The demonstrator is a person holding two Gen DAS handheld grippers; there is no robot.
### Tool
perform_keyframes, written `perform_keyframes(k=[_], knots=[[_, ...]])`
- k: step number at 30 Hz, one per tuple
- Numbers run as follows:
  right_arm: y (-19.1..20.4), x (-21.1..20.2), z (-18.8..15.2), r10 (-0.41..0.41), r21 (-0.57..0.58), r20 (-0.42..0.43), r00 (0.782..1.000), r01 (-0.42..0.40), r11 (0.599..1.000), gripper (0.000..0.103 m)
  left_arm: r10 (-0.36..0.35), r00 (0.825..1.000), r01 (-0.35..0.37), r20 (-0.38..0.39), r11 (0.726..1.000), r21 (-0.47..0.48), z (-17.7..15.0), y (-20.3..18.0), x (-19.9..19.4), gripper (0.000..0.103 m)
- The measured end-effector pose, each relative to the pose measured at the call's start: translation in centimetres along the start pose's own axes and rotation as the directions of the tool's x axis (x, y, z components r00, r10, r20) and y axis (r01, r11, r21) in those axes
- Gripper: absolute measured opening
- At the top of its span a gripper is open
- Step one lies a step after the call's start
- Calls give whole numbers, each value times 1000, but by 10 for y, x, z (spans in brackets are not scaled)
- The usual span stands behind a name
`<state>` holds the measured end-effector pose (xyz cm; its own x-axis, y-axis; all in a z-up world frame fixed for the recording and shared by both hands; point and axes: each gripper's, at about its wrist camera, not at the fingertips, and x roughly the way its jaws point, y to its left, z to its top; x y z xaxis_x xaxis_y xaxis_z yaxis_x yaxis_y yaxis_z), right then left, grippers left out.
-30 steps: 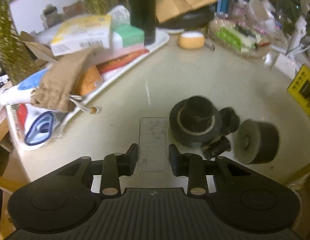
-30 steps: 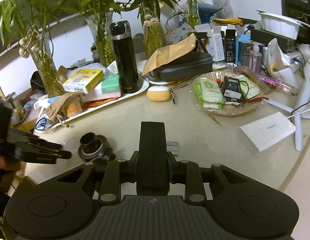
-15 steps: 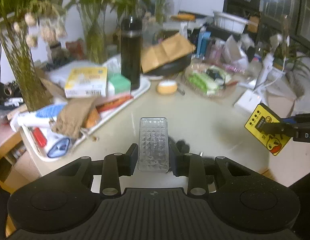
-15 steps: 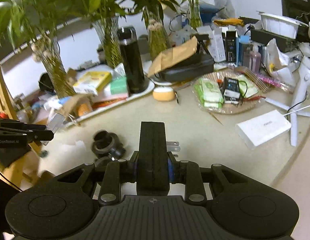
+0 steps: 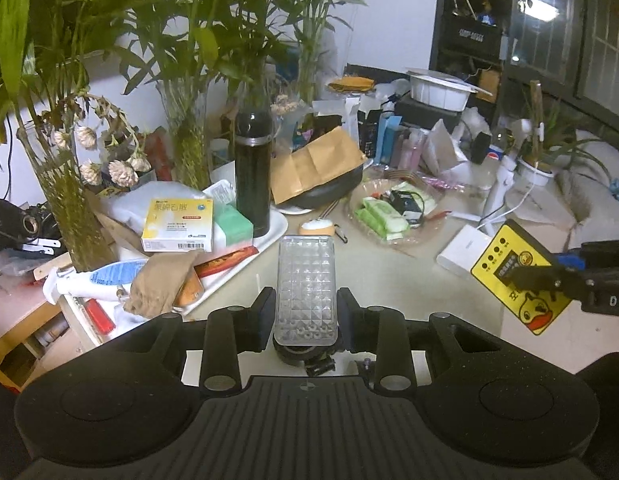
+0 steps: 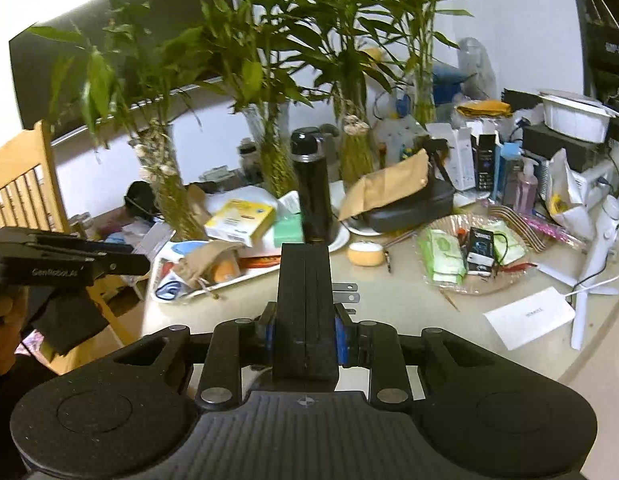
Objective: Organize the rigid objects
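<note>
Left gripper (image 5: 305,312) is clamped on a clear, diamond-textured plastic block (image 5: 305,280), held up over the near edge of the round beige table (image 5: 389,280). Right gripper (image 6: 305,332) grips a flat black slab with a yellow duck-sticker face (image 6: 305,300), also in the air above the near edge.

The risk: that clear block looks slick, and a quick swing could let it slide out and drop onto the black rings and small black parts (image 5: 305,356) lying just below it at the near edge. The two loads hang close, so crossing paths could knock them together.

Farther in, free tabletop is narrow. Toward the left edge sits a white tray (image 5: 269,236) crowded with a yellow-and-white box (image 5: 177,230) and a tall black flask (image 5: 252,176); a clear dish of green packets (image 5: 393,212) sits to the right. The far edge is lined with bamboo stems in glass vases (image 5: 189,148), boxes and bottles, possibly more behind, against a white wall. A wooden chair (image 6: 25,184) stands at the left.
</note>
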<state>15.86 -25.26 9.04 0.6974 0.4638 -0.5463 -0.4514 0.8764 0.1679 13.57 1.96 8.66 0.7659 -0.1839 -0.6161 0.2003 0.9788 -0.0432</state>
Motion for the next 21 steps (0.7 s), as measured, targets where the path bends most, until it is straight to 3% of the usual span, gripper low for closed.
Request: perform_keyframes(k=[17, 21], knots=[[14, -8, -48, 45, 31, -5, 999, -44, 999, 30, -31, 999, 31, 27, 999, 27, -41, -5, -44, 33], [18, -4, -61, 22, 34, -27, 999, -22, 999, 30, -45, 999, 45, 10, 999, 16, -54, -5, -42, 33]])
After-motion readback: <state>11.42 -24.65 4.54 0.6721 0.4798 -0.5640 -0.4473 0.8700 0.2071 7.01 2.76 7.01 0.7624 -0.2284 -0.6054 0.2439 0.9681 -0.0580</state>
